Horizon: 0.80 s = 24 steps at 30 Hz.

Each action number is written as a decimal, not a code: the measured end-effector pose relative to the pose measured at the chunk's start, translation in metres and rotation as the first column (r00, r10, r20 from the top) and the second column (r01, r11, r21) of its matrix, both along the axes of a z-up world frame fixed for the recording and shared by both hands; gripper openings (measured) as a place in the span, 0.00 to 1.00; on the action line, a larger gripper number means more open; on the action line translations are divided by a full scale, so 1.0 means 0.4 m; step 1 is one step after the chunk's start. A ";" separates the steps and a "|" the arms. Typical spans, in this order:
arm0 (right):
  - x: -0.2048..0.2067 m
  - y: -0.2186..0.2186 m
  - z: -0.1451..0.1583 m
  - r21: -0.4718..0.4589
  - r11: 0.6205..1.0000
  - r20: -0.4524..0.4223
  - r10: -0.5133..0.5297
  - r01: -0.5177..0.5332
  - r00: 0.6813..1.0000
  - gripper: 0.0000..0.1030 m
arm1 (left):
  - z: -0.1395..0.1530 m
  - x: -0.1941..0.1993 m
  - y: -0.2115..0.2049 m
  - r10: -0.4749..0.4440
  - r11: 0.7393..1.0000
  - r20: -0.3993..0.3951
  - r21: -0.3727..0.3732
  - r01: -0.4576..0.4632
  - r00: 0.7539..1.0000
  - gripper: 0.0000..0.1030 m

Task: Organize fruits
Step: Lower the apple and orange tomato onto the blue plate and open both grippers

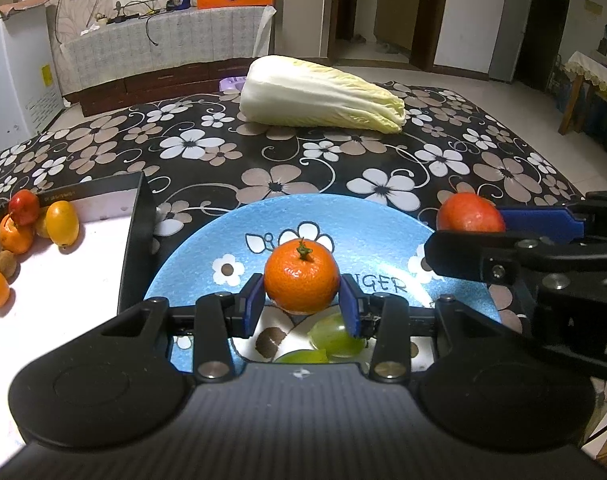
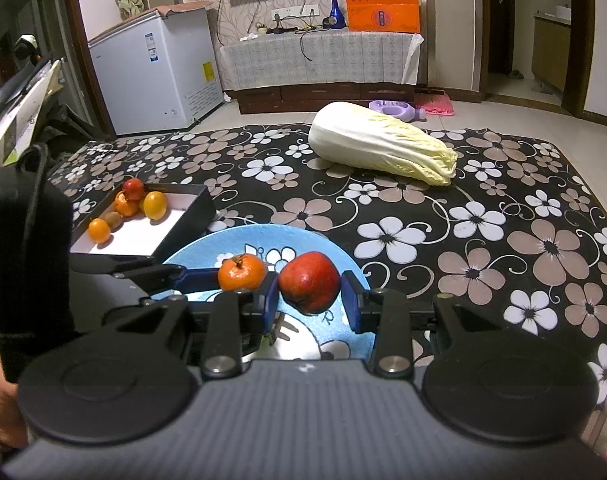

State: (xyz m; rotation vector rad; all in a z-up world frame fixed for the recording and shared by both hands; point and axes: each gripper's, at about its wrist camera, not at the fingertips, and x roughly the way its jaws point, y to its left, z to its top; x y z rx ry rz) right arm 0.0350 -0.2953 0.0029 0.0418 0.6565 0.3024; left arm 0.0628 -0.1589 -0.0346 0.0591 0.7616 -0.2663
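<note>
My left gripper [image 1: 301,304] is shut on an orange tangerine [image 1: 301,277] and holds it above a blue flowered plate [image 1: 207,256]. Green fruits [image 1: 331,338] lie on the plate under it. My right gripper [image 2: 311,300] is shut on a red fruit [image 2: 309,282] above the same plate [image 2: 335,248]; that fruit shows at the right in the left wrist view [image 1: 469,212]. The tangerine also shows in the right wrist view [image 2: 241,272]. A black box with a white floor [image 1: 63,280] at the left holds several small orange, yellow and red fruits [image 1: 61,222].
A large napa cabbage [image 1: 323,96] lies at the far side of the flower-patterned table [image 1: 423,168]. The box [image 2: 183,216] stands just left of the plate. A white freezer [image 2: 155,68] and a TV cabinet stand beyond the table.
</note>
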 end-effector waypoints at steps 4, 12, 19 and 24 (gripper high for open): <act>0.002 -0.003 -0.004 -0.001 1.000 -0.005 -0.003 0.003 1.000 0.36 | 0.001 0.001 0.000 -0.005 1.000 -0.004 -0.004 0.005 1.000 0.45; 0.014 -0.006 -0.010 0.005 1.000 -0.011 -0.017 0.017 1.000 0.36 | 0.015 -0.014 -0.001 -0.019 1.000 0.025 -0.004 0.019 0.999 0.55; 0.026 0.000 -0.020 0.002 1.000 -0.020 -0.028 0.028 0.999 0.36 | 0.028 -0.026 0.010 -0.026 1.000 0.032 -0.009 0.026 0.999 0.56; 0.039 0.001 -0.029 -0.003 0.999 -0.032 -0.042 0.042 0.999 0.36 | 0.035 -0.035 0.024 -0.029 1.000 0.034 -0.003 0.030 0.999 0.56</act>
